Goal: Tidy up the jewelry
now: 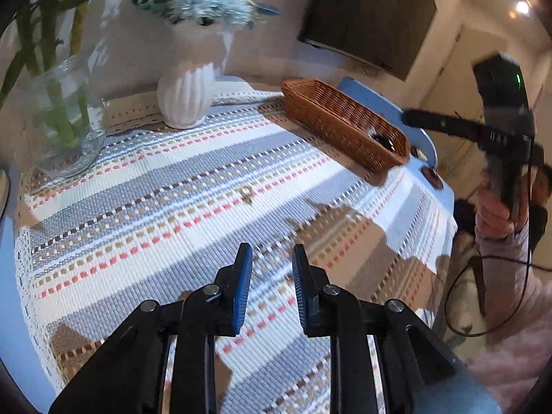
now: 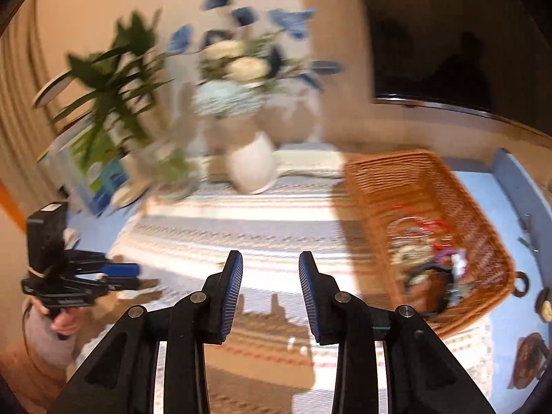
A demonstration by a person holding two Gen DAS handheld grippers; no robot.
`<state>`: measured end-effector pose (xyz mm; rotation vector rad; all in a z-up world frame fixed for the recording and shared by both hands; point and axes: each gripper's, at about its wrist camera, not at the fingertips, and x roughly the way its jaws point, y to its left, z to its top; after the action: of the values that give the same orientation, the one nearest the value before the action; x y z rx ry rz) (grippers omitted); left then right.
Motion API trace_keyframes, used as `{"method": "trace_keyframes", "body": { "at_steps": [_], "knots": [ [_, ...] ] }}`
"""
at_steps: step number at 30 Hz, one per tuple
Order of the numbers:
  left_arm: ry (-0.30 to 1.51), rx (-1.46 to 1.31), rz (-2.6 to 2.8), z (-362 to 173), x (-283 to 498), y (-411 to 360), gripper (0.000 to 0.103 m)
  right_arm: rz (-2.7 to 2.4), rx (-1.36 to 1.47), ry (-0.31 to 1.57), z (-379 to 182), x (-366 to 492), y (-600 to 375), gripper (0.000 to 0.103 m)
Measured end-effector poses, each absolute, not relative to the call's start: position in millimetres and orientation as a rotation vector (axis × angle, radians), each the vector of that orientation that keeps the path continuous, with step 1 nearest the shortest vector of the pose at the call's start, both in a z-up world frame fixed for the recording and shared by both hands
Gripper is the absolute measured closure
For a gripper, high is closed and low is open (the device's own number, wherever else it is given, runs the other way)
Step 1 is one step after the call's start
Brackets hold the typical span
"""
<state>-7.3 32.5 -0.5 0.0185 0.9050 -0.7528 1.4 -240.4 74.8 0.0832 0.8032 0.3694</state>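
Small gold ring ahead of the empty left gripper

The left gripper stands partly open, holding nothing; the ring lies on the mat ahead (light, hard, slippery), best pinched across its band. The right gripper is empty too.

- Woven mat on the table.
- Small ring in the middle of the mat.
- Basket at the mat's far right, with jewelry inside.
- Vase at the back, glass jar left of it.
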Motion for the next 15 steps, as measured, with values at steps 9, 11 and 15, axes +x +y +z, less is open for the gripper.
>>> {"method": "trace_keyframes", "body": {
  "at_steps": [9, 11, 15],
  "knots": [
    [0.933, 0.369, -0.861, -32.4, -17.8, -25.1, 0.074, 0.434, 0.11, 0.962, 38.8, 10.9, -194.5, 0.068],
    [0.951, 0.419, -0.883, -44.8, -9.1, -36.6, 0.074, 0.425, 0.103, 0.987, 31.4, 9.2, -194.1, 0.068],
    [0.977, 0.4, -0.979, -56.5, 0.6, -43.0, 0.074, 0.406, 0.095, 1.007, 25.6, 6.9, -192.5, 0.068]
  ]
}}
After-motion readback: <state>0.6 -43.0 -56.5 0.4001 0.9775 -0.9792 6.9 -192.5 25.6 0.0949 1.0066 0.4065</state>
